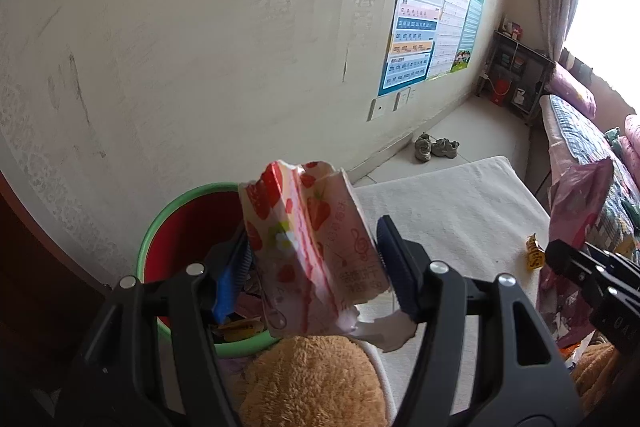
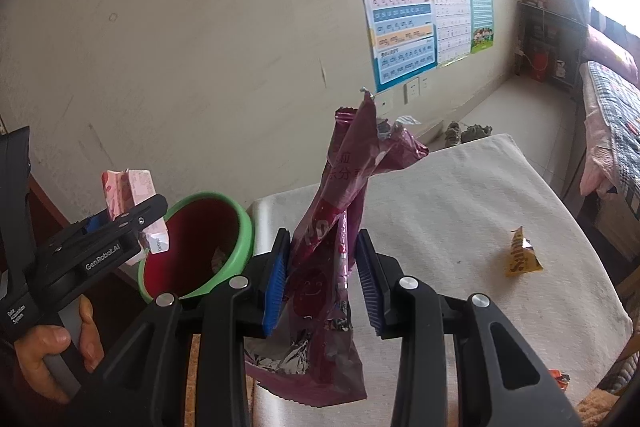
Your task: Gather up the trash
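From the left wrist view, the left gripper [image 1: 316,259] is clamped on a pink strawberry-print wrapper [image 1: 312,247], which stands upright between the two pads, its long side running up and away from the fingers. The bin [image 1: 160,223], green-rimmed and red inside, lies just ahead of and below the gripper, slightly to its left, with other scraps already showing in its bottom. Part of the wrapper already hangs over the bin's near rim, so a short reach forward and left looks like all that is needed before letting go. A tan plush toy [image 1: 312,383] sits right under the gripper, and the right gripper [image 1: 576,263] enters at the far right edge.

From the right wrist view, the right gripper [image 2: 320,279] is closed on a crumpled purple foil bag [image 2: 340,227], whose long axis stands nearly upright between the pads, the torn top well above the fingers. The bin [image 2: 244,227] lies ahead and to this gripper's left, with the left gripper [image 2: 136,223] between, right at its rim. The left hand is clearly the nearer one and should probably drop first. A yellow wrapper [image 2: 522,255] lies on the white table [image 2: 460,195] to the right, not yet collected.
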The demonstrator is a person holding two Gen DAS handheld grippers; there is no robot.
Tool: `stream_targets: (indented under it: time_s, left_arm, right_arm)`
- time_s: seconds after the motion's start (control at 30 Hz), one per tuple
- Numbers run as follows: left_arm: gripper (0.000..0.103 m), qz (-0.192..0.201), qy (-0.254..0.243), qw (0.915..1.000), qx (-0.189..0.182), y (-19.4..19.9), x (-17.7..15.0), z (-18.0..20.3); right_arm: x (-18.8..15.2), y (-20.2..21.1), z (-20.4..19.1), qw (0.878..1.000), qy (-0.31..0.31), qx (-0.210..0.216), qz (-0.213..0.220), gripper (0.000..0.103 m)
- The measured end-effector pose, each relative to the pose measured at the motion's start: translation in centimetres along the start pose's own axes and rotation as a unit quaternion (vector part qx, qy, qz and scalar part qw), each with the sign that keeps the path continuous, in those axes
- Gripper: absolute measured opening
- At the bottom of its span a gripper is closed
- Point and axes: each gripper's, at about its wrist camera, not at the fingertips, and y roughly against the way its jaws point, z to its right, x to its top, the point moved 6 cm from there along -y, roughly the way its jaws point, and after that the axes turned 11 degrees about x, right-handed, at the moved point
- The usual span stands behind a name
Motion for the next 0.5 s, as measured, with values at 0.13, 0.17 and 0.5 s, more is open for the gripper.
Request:
stream_targets:
  time_s: [0.13, 0.17, 0.5]
  left_arm:
    - [0.059, -0.004, 0.007, 1.0, 0.003, -0.3, 0.0, -0.6]
    - [0.059, -0.005, 0.008, 0.9999, 0.004, -0.3, -0.1, -0.6]
    - [0.059, -0.012, 0.022, 0.9995, 0.017, -1.1, -0.2, -2.5]
  right_arm:
    - [0.2, -0.7, -0.9, 1.0, 0.009, 0.005, -0.006, 0.034]
    - [0.2, -0.8, -1.1, 1.0, 0.011, 0.006, -0.007, 0.034]
    - [0.2, -2.1, -2.9, 0.999, 0.028, 0.024, -0.018, 0.034]
